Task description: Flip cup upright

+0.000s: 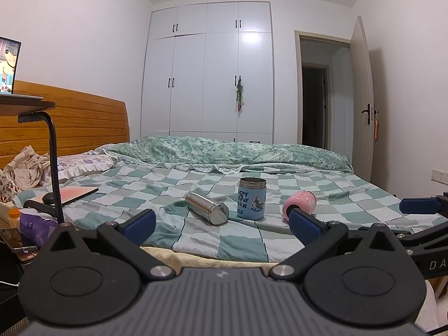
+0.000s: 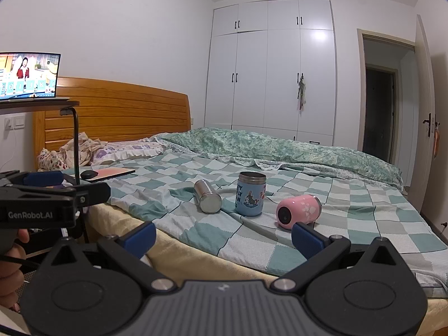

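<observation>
Three cups sit on the checked bedspread [image 1: 196, 240]. A steel cup [image 1: 206, 207] [image 2: 207, 196] lies on its side at the left. A blue cartoon cup [image 1: 251, 198] [image 2: 250, 193] stands upright in the middle. A pink cup [image 1: 299, 205] [image 2: 298, 211] lies on its side at the right. My left gripper [image 1: 222, 225] is open and empty, short of the cups at the bed's near edge. My right gripper [image 2: 224, 236] is open and empty, also short of the cups, its right finger [image 2: 306, 236] just in front of the pink cup.
A laptop [image 2: 28, 77] stands on a side table [image 2: 39, 103] with a black stand [image 1: 54, 168] at the left. A closed pink laptop with a mouse [image 2: 107, 173] lies on the bed. A green duvet [image 2: 280, 148] is bunched behind the cups. The other gripper shows at the frame edge [image 2: 42, 196].
</observation>
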